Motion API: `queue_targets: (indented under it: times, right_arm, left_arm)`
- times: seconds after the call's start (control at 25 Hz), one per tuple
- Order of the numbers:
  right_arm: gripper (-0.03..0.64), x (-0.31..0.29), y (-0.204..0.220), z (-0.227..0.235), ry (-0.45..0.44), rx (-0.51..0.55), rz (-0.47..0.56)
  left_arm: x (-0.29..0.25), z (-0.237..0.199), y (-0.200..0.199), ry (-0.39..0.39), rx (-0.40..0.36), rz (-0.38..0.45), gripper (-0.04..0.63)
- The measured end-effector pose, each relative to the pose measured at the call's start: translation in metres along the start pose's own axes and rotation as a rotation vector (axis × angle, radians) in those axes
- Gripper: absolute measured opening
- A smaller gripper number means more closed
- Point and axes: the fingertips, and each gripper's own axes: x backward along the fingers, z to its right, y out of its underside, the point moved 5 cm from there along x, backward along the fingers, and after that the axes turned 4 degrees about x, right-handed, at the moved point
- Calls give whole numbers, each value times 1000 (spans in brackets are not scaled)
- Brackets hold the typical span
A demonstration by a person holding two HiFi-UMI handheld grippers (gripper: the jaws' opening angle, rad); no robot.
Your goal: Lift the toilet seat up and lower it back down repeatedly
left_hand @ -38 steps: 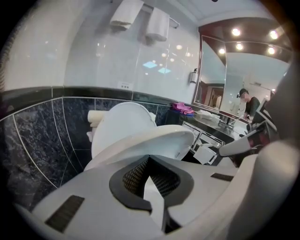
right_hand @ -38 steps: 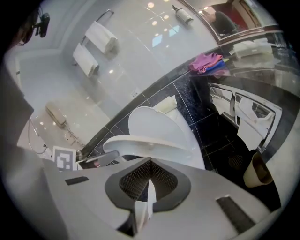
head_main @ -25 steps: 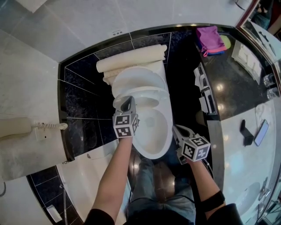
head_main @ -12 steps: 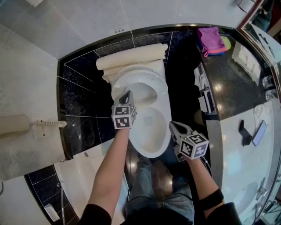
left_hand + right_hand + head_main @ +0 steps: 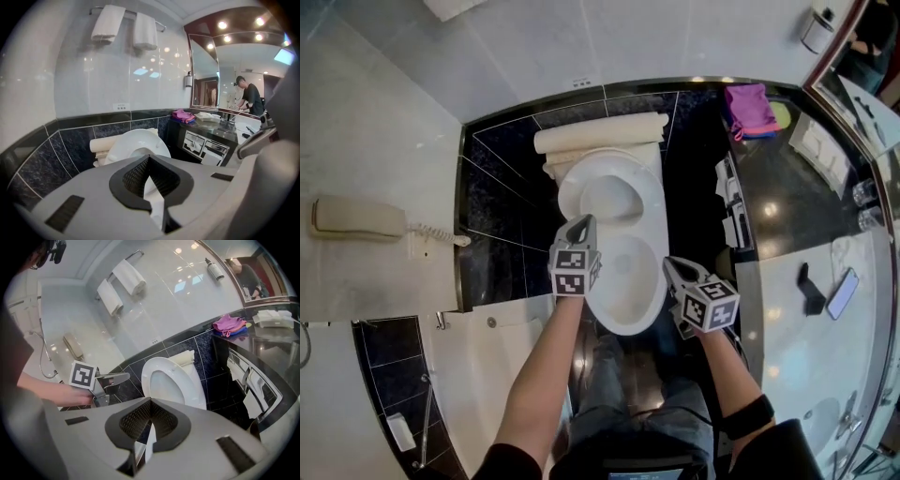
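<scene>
white toilet seat [image 5: 193, 380] upright, beyond both jaws

A: Non-task items around the black counter [image 5: 787, 178]?
B: Pink cloth [image 5: 748, 106] on its far end, against the wall. Paper dispensers [image 5: 736, 220] on its front face. Mirror [image 5: 229, 79] above it.
A: Off the counter?
B: Corded wall phone [image 5: 356, 218], well apart on the opposite wall. Two folded towels [image 5: 108, 23] on a rail, high up.
</scene>
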Motion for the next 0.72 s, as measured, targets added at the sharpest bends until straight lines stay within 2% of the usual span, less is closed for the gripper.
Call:
queue_targets:
  times: [0.12,0.32,0.72]
  right_arm:
    - [5,17,-9,-14,-17,61,-10]
    - [5,59,-17,-29,-30,161,-19]
    - [5,145,-20,-40,-33,235,-4]
  left_arm:
    - [46,20,-17,2,-5,18,-5]
    - [118,52,-20,-19,-5,36,-5]
    - [241,107,-20,-54,35,105,-5]
